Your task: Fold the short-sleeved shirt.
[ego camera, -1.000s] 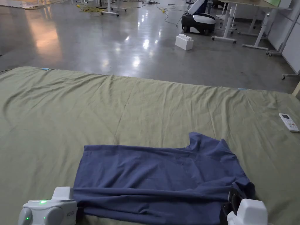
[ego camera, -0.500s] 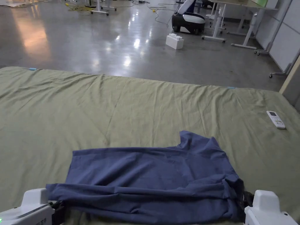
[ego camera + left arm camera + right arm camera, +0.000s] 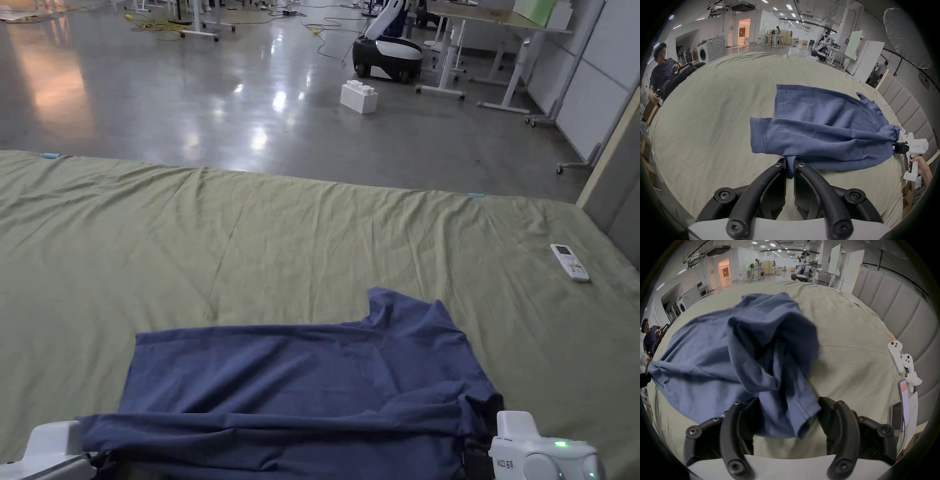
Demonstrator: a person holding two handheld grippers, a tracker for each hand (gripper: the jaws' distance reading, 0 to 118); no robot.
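A dark blue short-sleeved shirt (image 3: 300, 375) lies crosswise on the green sheet (image 3: 250, 250), its near long edge doubled over the body. At the bottom left, my left gripper (image 3: 103, 459) is shut on a pinch of the hem end (image 3: 790, 164). My right gripper (image 3: 478, 456) sits at the sleeve end. In the right gripper view its jaws stand wide apart, so the gripper (image 3: 782, 402) is open, and the bunched sleeve (image 3: 786, 386) drapes loosely between them. The left gripper view shows the right gripper (image 3: 896, 147) held by a hand at the far end of the shirt (image 3: 826, 113).
A white remote (image 3: 569, 262) lies on the sheet at the right. White controllers (image 3: 899, 356) and a padded headboard (image 3: 907, 110) line the bed's right side. A person (image 3: 664, 76) sits beyond the left edge. On the floor behind are a white block (image 3: 359, 97) and a wheeled machine (image 3: 387, 56).
The head camera has panned right and tilted. The two grippers have drawn slightly apart, pulling the shirt's near folded layer out flatter and longer.
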